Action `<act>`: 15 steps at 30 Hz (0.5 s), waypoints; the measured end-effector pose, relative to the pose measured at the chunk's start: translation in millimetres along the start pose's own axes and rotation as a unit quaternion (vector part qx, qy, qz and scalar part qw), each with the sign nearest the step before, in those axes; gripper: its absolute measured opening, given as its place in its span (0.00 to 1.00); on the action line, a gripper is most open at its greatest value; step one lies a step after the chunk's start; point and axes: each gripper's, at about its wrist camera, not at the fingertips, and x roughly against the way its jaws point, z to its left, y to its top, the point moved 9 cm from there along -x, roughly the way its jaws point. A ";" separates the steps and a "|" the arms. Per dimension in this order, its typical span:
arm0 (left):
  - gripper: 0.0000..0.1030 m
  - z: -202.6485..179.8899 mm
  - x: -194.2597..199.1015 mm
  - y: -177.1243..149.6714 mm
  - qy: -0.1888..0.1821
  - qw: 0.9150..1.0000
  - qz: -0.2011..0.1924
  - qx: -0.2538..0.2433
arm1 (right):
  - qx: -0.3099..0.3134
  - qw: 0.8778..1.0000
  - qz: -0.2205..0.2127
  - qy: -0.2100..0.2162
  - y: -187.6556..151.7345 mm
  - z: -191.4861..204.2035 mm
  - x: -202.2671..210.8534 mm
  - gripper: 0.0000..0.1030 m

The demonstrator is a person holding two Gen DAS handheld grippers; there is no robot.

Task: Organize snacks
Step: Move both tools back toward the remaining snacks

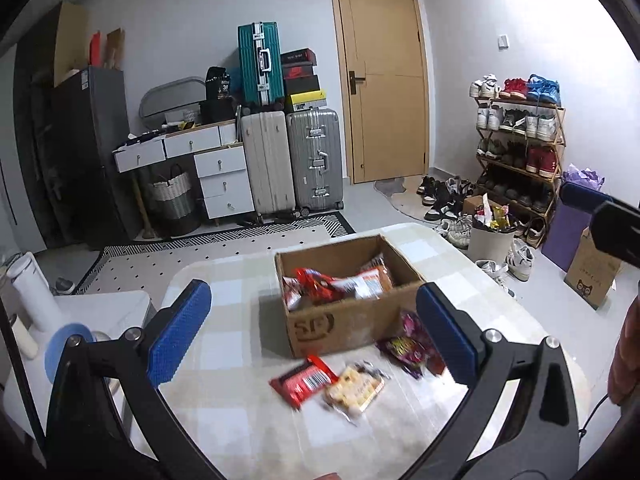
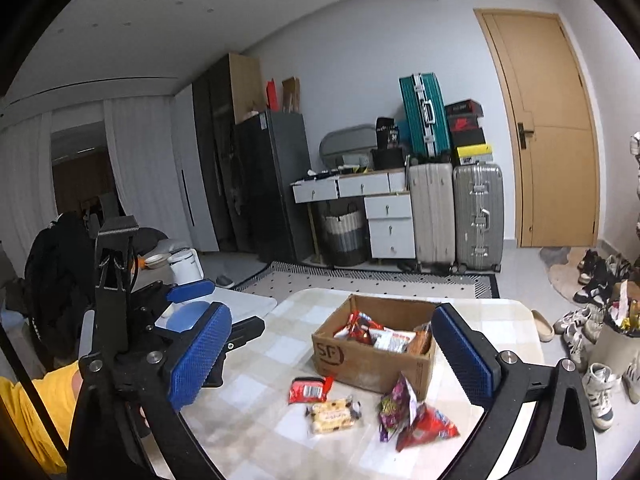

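An open cardboard box (image 1: 352, 330) (image 2: 360, 364) stands on the checked table (image 1: 224, 360) (image 2: 256, 360) and holds several snack packets (image 1: 340, 282) (image 2: 380, 334). In front of it lie a red packet (image 1: 302, 380) (image 2: 309, 389), a clear pack of pale sweets (image 1: 354, 390) (image 2: 333, 415), a purple packet (image 1: 408, 348) (image 2: 394, 406) and a red bag (image 2: 430, 428). My left gripper (image 1: 316, 336) is open and empty above the table, short of the loose packets. My right gripper (image 2: 330, 360) is open and empty too. The left gripper's tool shows in the right wrist view (image 2: 192, 290), to the left.
A white side table with a kettle (image 1: 30, 292) (image 2: 185, 266) is left of the table. A full bin (image 1: 490, 236) (image 2: 616, 340), shoes and a shoe rack (image 1: 520, 152) are on the right. Suitcases (image 1: 314, 160) (image 2: 478, 220), drawers and a door stand behind.
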 end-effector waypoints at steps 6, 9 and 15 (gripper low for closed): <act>1.00 -8.7 20.9 -59.3 -0.008 0.999 0.030 0.038 | -0.022 1.000 -0.003 -0.015 -54.4 2.7 17.4 0.99; 0.99 -5.5 14.1 -82.6 -0.021 0.996 0.049 0.075 | -0.030 0.999 0.001 -0.033 -80.0 -0.4 19.4 0.99; 0.99 7.0 -0.3 -133.0 0.001 0.993 0.075 0.094 | -0.037 0.997 0.034 -0.050 -120.6 -12.3 4.8 0.99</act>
